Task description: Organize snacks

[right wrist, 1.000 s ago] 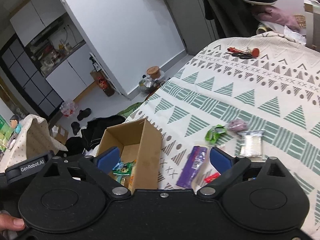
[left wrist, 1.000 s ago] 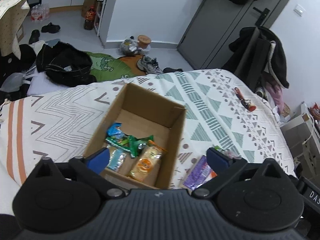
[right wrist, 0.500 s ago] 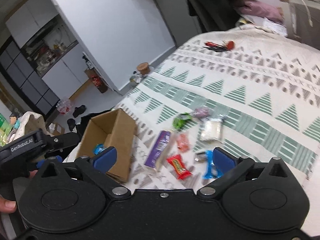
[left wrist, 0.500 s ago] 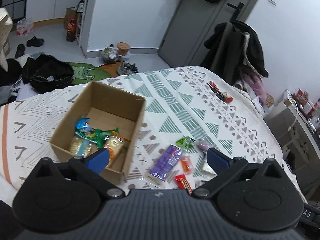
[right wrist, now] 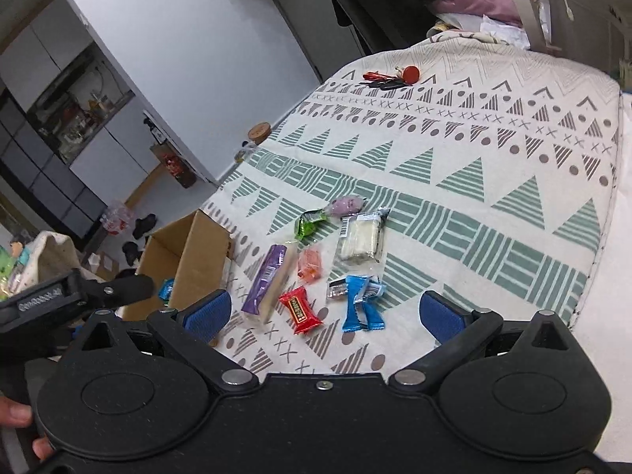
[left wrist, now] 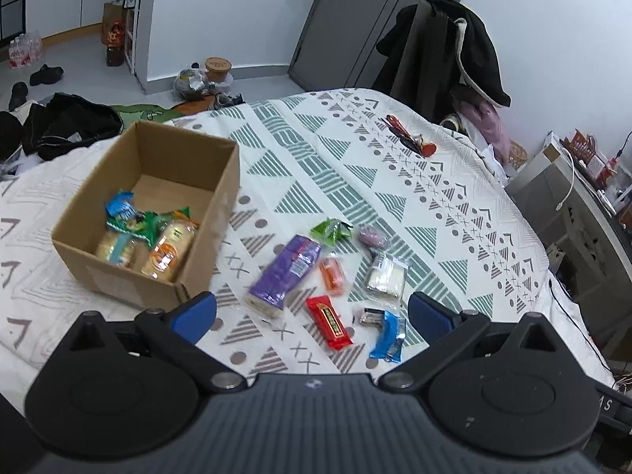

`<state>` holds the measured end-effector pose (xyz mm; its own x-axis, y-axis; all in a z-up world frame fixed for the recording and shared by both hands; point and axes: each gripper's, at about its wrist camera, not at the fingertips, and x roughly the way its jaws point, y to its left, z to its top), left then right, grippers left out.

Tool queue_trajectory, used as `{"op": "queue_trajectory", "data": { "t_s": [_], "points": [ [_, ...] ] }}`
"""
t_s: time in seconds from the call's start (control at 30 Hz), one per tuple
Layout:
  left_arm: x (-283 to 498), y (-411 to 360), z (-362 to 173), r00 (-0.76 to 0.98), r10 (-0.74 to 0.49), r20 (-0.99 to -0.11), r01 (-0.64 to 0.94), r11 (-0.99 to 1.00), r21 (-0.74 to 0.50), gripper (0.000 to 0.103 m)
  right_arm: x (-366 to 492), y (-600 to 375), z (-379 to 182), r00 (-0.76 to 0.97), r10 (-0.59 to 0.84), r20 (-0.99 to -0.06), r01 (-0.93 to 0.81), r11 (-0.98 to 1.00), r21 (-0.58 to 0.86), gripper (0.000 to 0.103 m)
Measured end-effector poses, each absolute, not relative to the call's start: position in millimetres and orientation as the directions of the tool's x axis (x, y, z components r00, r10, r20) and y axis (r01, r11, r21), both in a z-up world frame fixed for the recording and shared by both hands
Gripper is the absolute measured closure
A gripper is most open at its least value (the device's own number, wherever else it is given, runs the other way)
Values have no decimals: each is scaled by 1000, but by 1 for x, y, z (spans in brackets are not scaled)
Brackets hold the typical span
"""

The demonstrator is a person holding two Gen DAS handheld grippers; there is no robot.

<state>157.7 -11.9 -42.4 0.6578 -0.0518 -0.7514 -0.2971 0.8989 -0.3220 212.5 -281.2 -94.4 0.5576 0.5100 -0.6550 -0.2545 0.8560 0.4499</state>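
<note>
In the left wrist view the gripper body covers the whole lower part, hiding the near edge of the bedspread (left wrist: pixel 355 150). The left gripper (left wrist: pixel 312 314) hangs above the cover with its blue pads wide apart and nothing between them. The cardboard box (left wrist: pixel 205 233) stands toward the left edge of the bedspread; its front wall hides the lower part of the packets inside, where a blue wrapper (left wrist: pixel 120 206), a green wrapper (left wrist: pixel 146 224) and two cracker packs (left wrist: pixel 168 251) show. Just right of the box lie a purple packet (left wrist: pixel 288 270), a green candy (left wrist: pixel 331 231), an orange candy (left wrist: pixel 332 276), a clear pack of white pieces (left wrist: pixel 386 276), a red bar (left wrist: pixel 328 322) and a blue wrapper (left wrist: pixel 388 335) beside a small silvery item too small to identify. A red keychain (left wrist: pixel 410 140) lies near the far edge.

In the right wrist view the right gripper (right wrist: pixel 324 310) is likewise spread wide and empty, above the same scatter: purple packet (right wrist: pixel 268 280), red bar (right wrist: pixel 300 310), blue wrapper (right wrist: pixel 361 302), clear pack (right wrist: pixel 359 239). The box (right wrist: pixel 185 264) is partly hidden behind the left gripper's arm (right wrist: pixel 79 294). Fingertips (right wrist: pixel 15 412) show at the left frame edge, cut off.
</note>
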Motion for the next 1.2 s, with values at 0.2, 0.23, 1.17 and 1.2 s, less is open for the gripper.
{"op": "queue_trajectory", "data": {
  "t_s": [0.2,0.23,1.17,1.2],
  "points": [
    [161,-20,-55,663,-49,-747,-318,885,-340,1,219,-280,-107,565,514,-646,-247,852,461,0],
    [163,-20,-58,663,-47,-747,-322,883,-341,1,222,-280,-110,560,519,-646,-245,848,470,0],
    [238,-46,-170,529,-145,-836,-339,867,-365,51,286,-245,-195,413,478,-775,-163,876,454,50],
    [240,-47,-174,523,-147,-840,-341,867,-364,51,287,-245,-197,407,478,-778,-161,876,454,50]
  ]
}}
